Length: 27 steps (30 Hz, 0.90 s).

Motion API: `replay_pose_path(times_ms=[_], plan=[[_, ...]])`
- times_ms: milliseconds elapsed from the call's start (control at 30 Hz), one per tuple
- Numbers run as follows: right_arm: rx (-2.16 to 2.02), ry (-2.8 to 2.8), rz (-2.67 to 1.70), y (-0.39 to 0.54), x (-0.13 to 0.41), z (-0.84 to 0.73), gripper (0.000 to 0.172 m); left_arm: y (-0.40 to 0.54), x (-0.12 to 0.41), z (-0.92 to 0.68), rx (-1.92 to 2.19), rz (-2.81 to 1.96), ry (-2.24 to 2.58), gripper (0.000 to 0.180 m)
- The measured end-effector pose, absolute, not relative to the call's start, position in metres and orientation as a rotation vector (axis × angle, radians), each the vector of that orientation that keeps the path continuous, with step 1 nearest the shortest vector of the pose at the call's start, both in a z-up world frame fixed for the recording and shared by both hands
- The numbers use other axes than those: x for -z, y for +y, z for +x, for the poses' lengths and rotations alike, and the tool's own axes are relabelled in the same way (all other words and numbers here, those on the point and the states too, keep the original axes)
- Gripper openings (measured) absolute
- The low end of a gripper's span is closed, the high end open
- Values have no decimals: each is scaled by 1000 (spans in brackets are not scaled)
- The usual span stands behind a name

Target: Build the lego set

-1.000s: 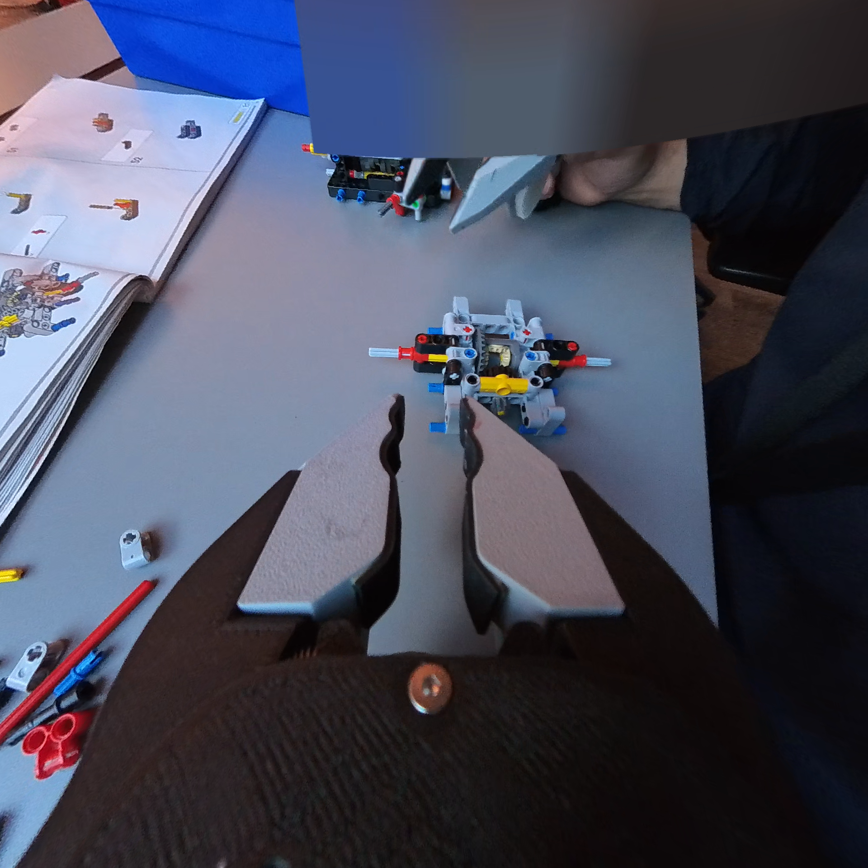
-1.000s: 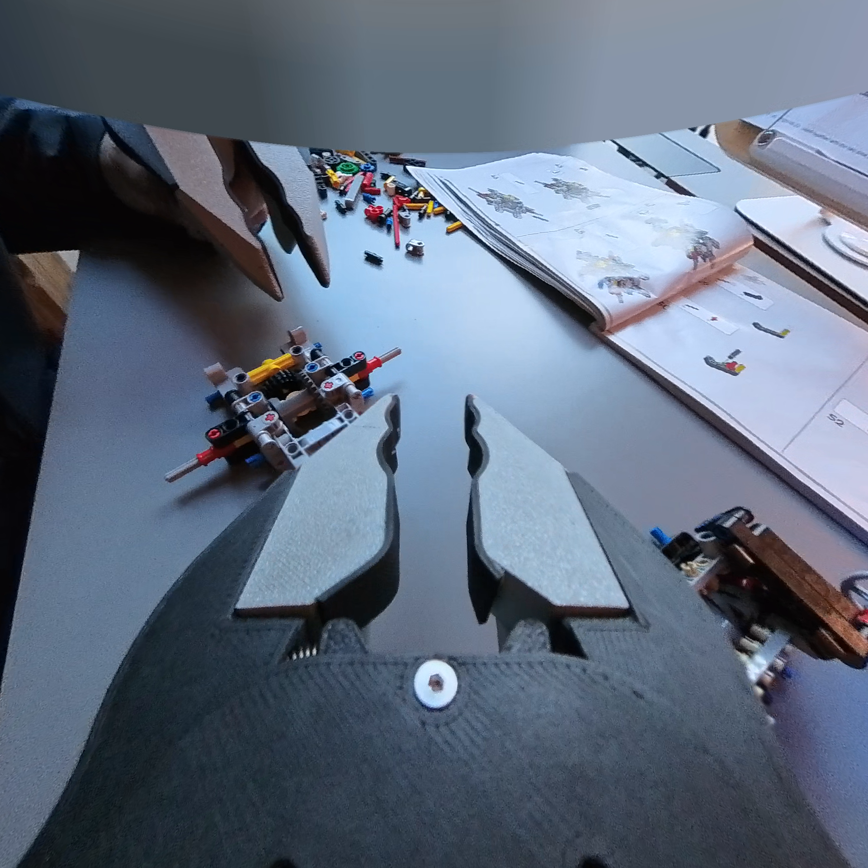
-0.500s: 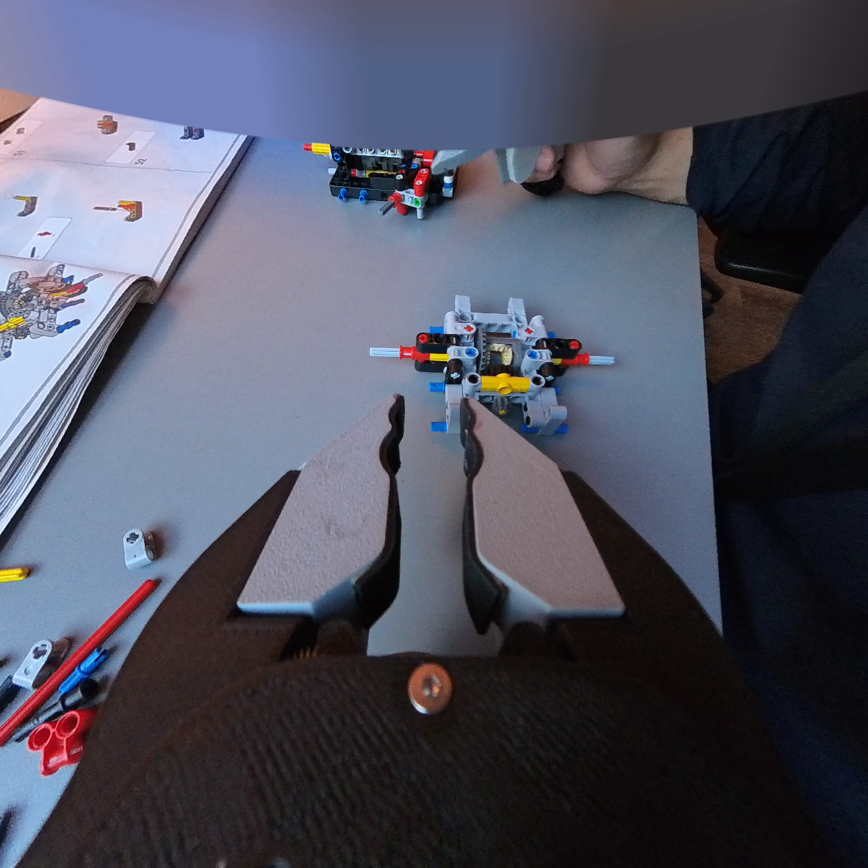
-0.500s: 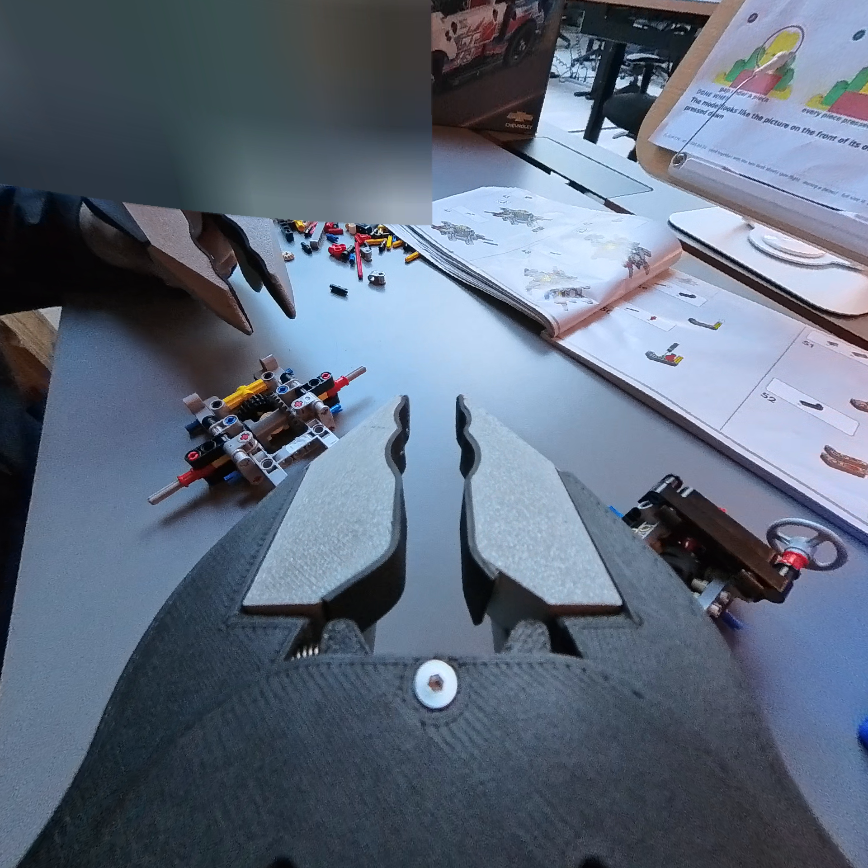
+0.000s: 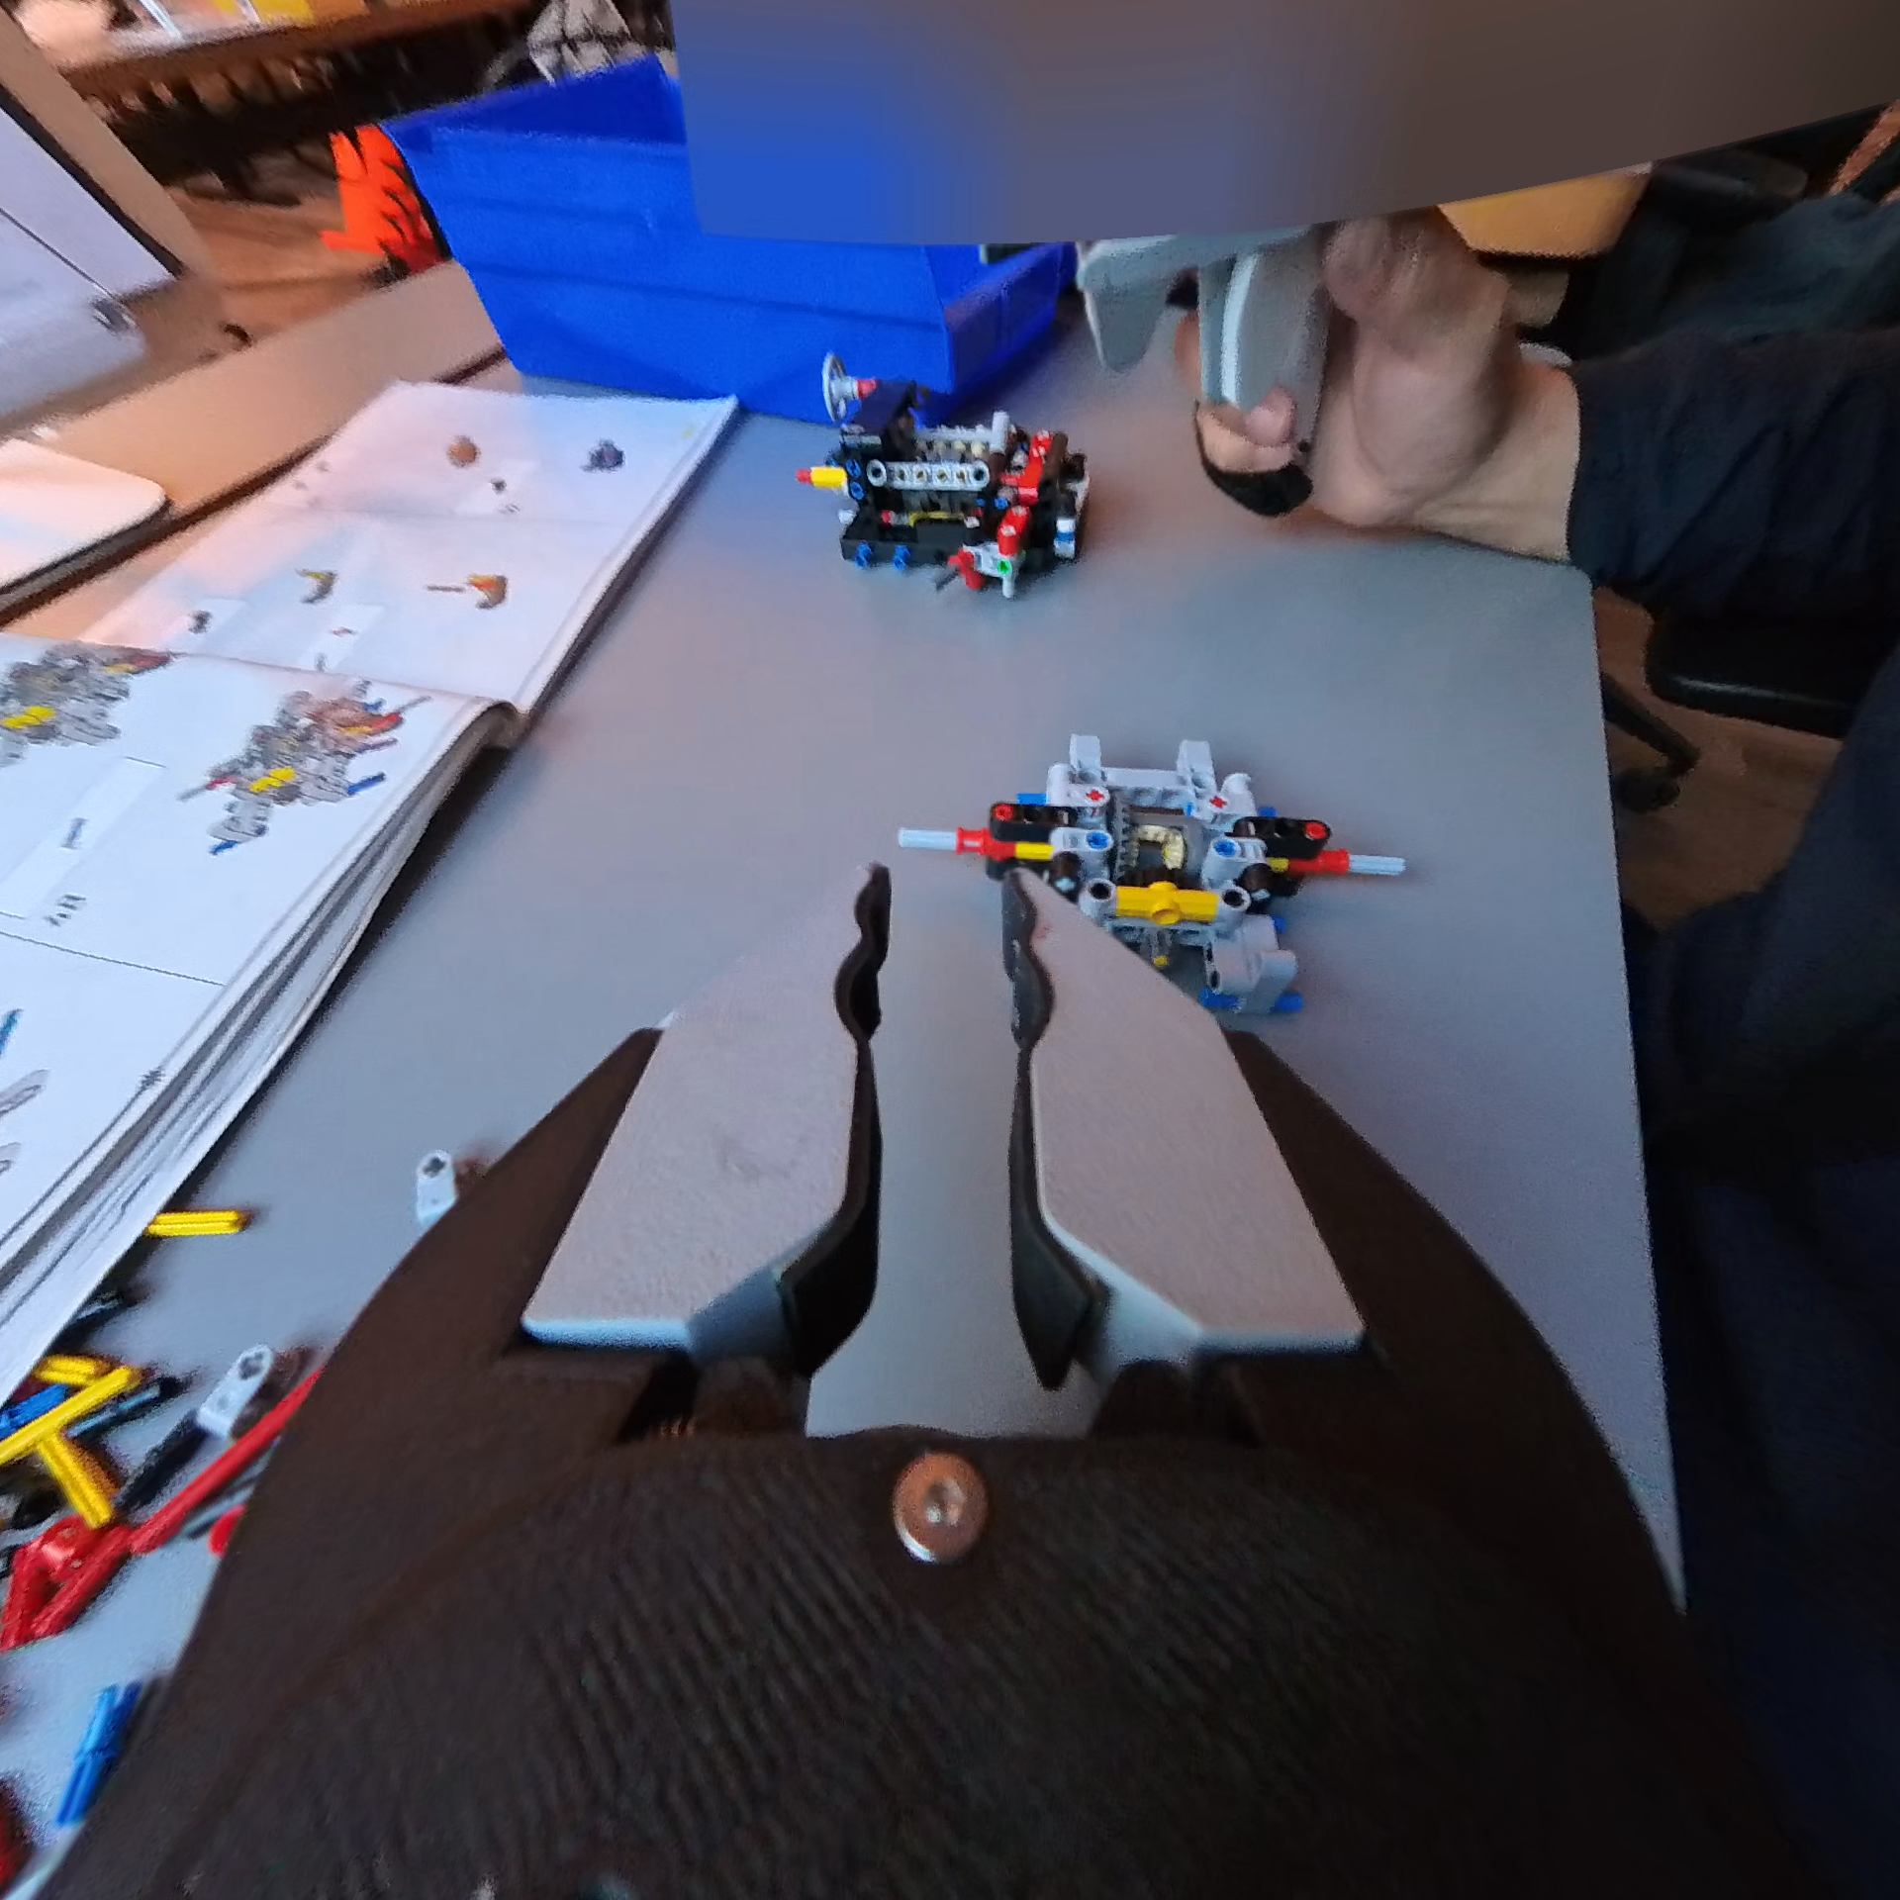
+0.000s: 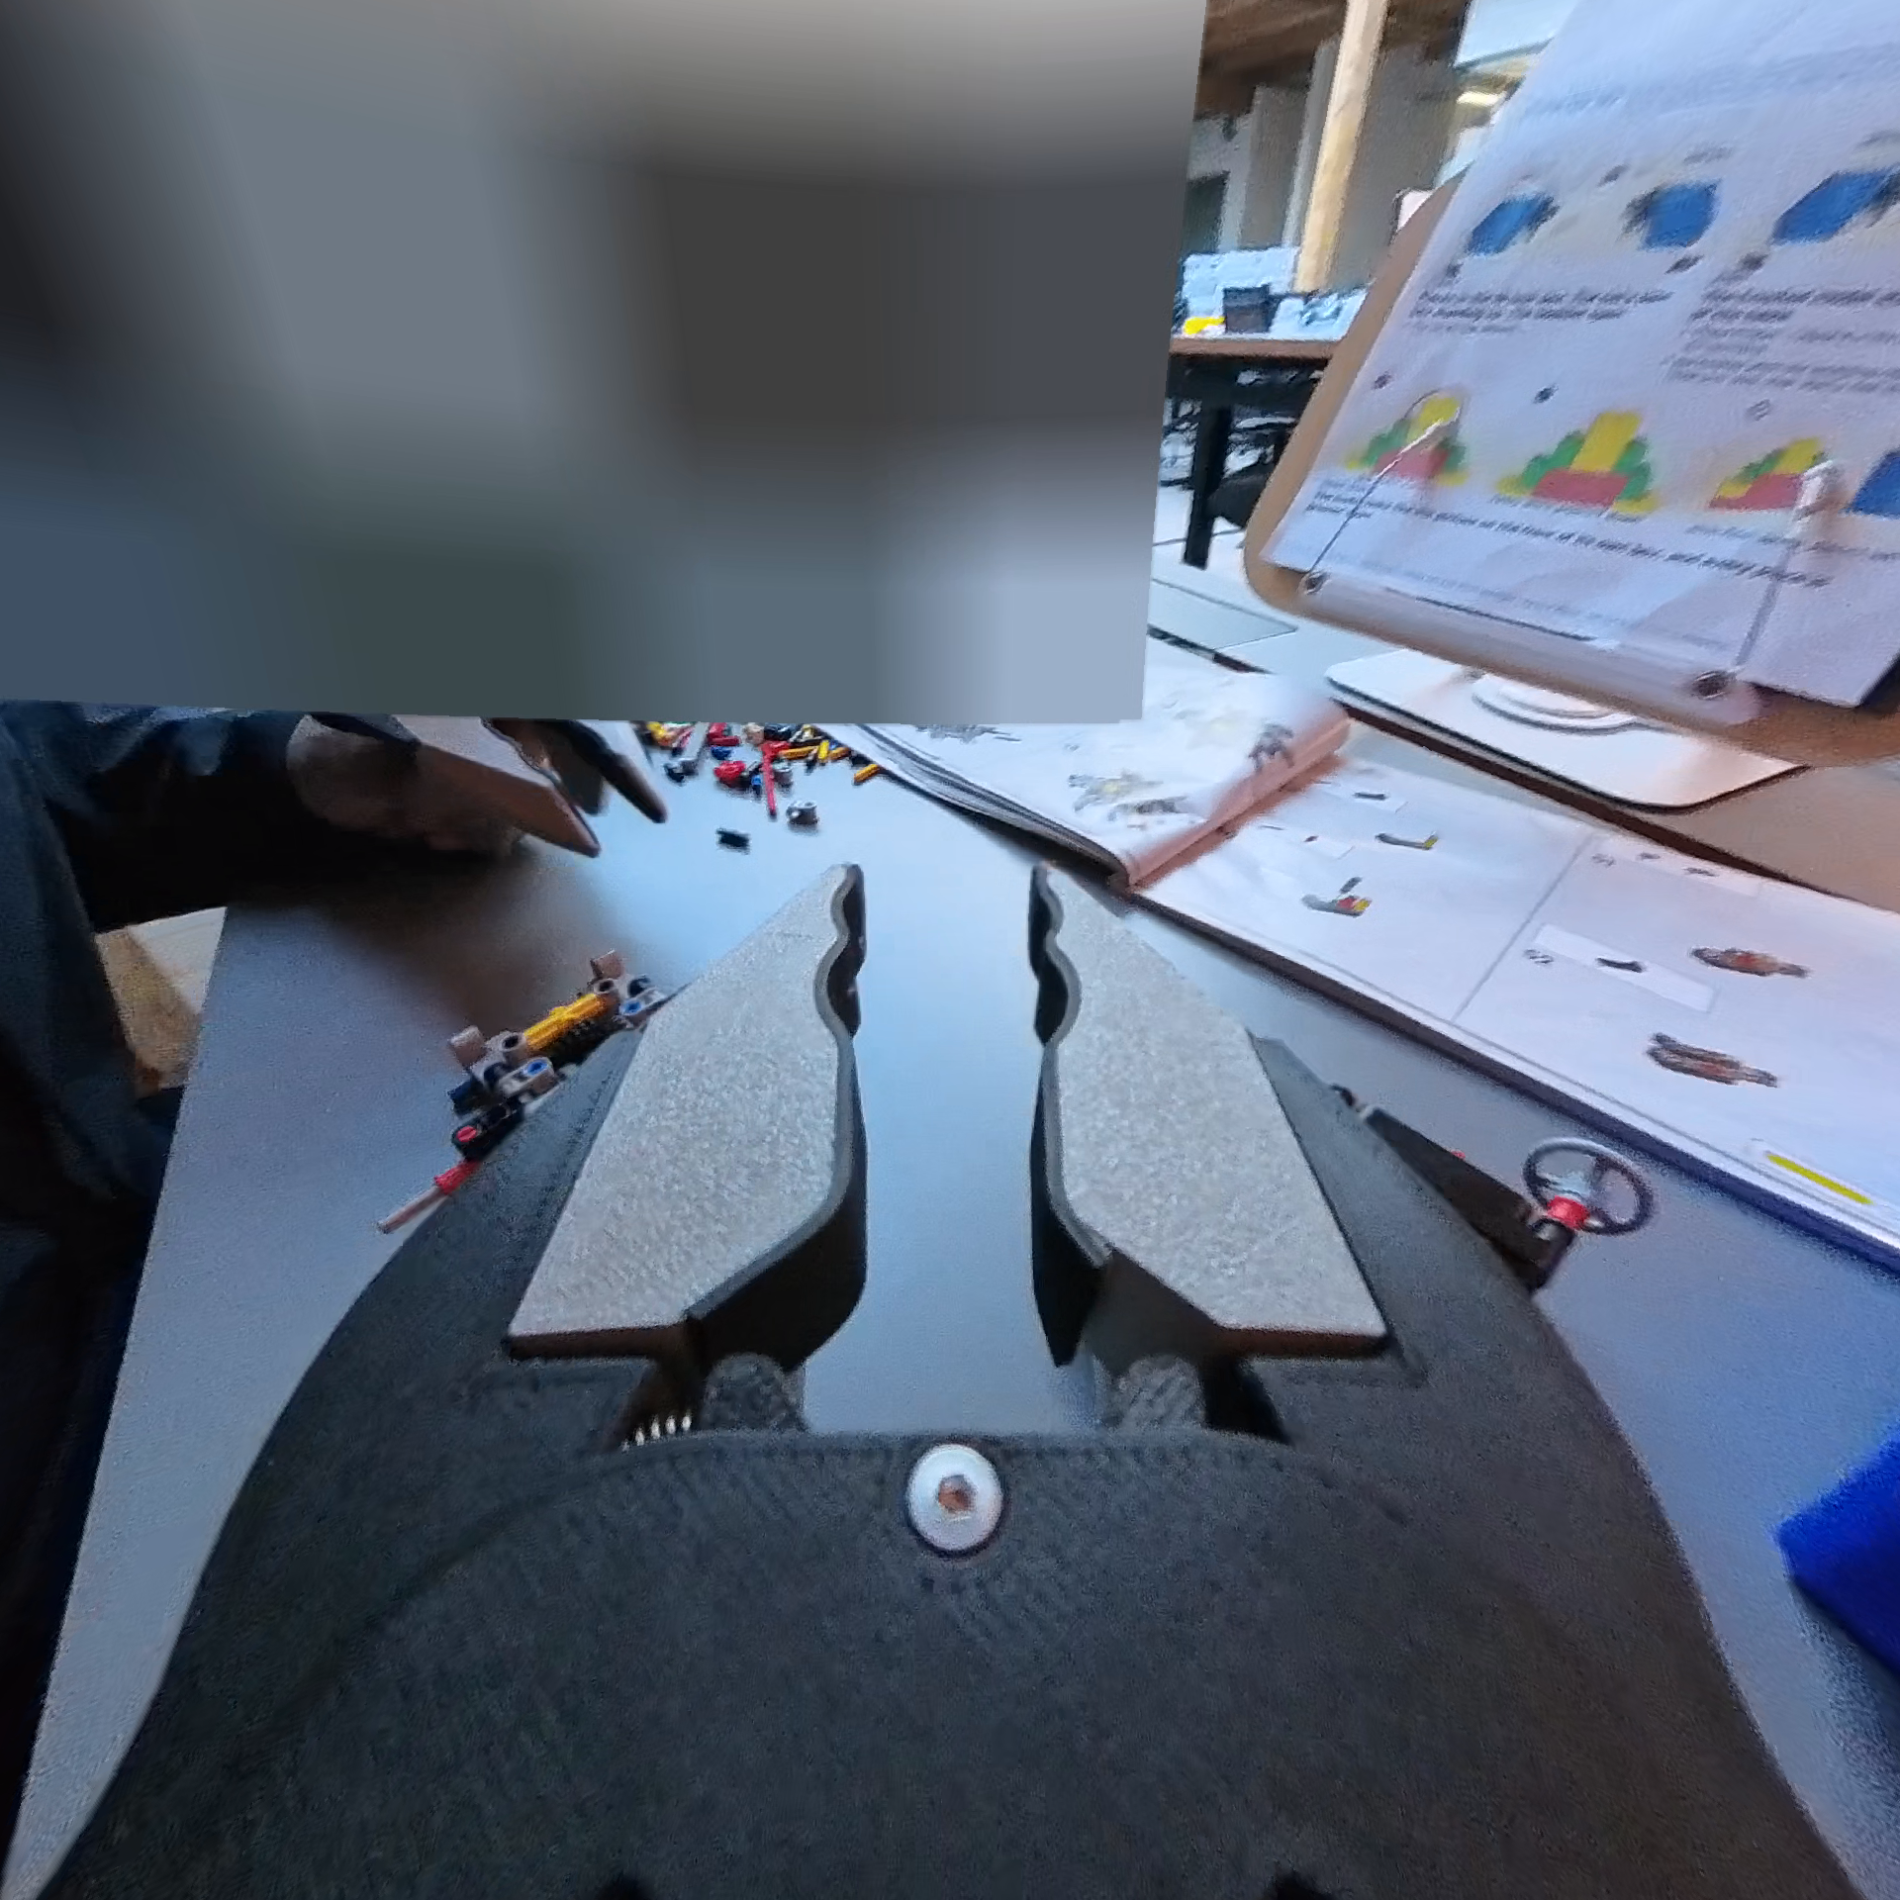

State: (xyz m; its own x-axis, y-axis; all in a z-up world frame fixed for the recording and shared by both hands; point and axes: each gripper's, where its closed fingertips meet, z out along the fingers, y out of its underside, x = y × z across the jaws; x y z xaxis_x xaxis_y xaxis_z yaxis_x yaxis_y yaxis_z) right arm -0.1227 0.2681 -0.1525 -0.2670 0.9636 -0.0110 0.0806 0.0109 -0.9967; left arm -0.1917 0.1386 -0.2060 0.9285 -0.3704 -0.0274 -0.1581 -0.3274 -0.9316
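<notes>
My left gripper (image 5: 944,889) is open and empty above the grey table (image 5: 720,781). Its right fingertip (image 5: 1028,905) overlaps the near left corner of a small grey brick assembly (image 5: 1162,864) with red, yellow and black parts; I cannot tell whether it touches it. My right gripper (image 6: 944,889) is open and empty, raised above the table. The same grey assembly (image 6: 545,1049) lies to its left, partly behind its body. A black brick assembly with a small steering wheel (image 5: 956,494) stands farther back; it shows to the right of my right gripper (image 6: 1542,1213). My right gripper also shows in the left wrist view (image 5: 1203,308), held in a hand.
An open instruction booklet (image 5: 257,720) lies at the left. Loose bricks and a red rod (image 5: 103,1439) lie at the near left. A blue bin (image 5: 720,257) stands at the back. A tilted board with printed sheets (image 6: 1594,360) stands at the right. The table's right edge (image 5: 1614,925) is close. Left tips to right tips: about 15 cm. The red rod (image 5: 103,1439) is about 20 cm from my left fingertips.
My right gripper's jaws narrowed and then opened wider, on nothing, while it rose and drew back from the assemblies. My left gripper shifted a little; its jaws stayed open.
</notes>
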Motion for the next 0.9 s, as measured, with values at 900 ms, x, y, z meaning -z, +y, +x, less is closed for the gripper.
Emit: replay_pose_path(times_ms=[900], plan=[[-1167,-1548,-1105,272,167,-125,2,144,191,-208,110,-1809,356,9]])
